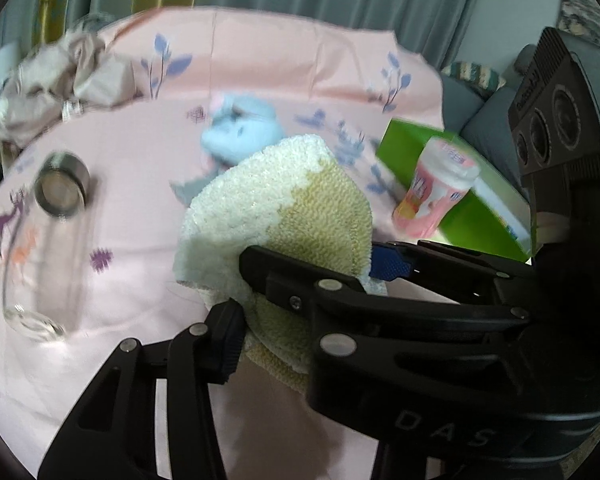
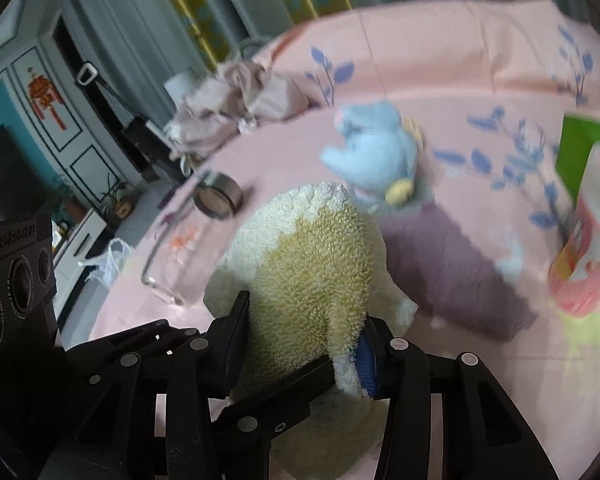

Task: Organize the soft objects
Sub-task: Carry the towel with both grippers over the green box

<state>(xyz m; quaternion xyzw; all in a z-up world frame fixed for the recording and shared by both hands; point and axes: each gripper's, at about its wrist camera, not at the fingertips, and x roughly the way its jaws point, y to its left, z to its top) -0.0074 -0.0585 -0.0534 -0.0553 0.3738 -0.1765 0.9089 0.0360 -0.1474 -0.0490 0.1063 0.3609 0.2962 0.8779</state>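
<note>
Fleecy cream-and-yellow fabric, a nubbly round plush cushion (image 1: 276,216), filled both sets of jaws: the left gripper (image 1: 300,304) had it pinched at its lower edge, pads pressed into the pile, and the right gripper (image 2: 300,344) clamped the same cushion from the other side, its blue pad sunk in the fluff. Two grips on one limp thing made sense, since a single pinch would probably have let it sag and fold. In both views the cushion stood up from the jaws, apparently raised off the pink printed bedsheet (image 1: 260,64), its looped texture bulging where the pads squeezed.

Just beyond the cushion lay a pale blue plush toy (image 2: 376,148) with a yellow patch, soft and rounded, likely another item to be sorted. Right of the jaws stood a pink-and-white plastic canister (image 1: 436,196) against a bright green box (image 1: 484,208), both hard-sided and smooth. Left of the jaws lay a clear glass bottle (image 1: 44,240) on its side with a metal cap, rigid and slippery beside the cloth things. Farther off to the left, a crumpled heap of beige fabric (image 1: 60,84) sat near the sheet's far edge. Motion blur softened most of these outer shapes.
</note>
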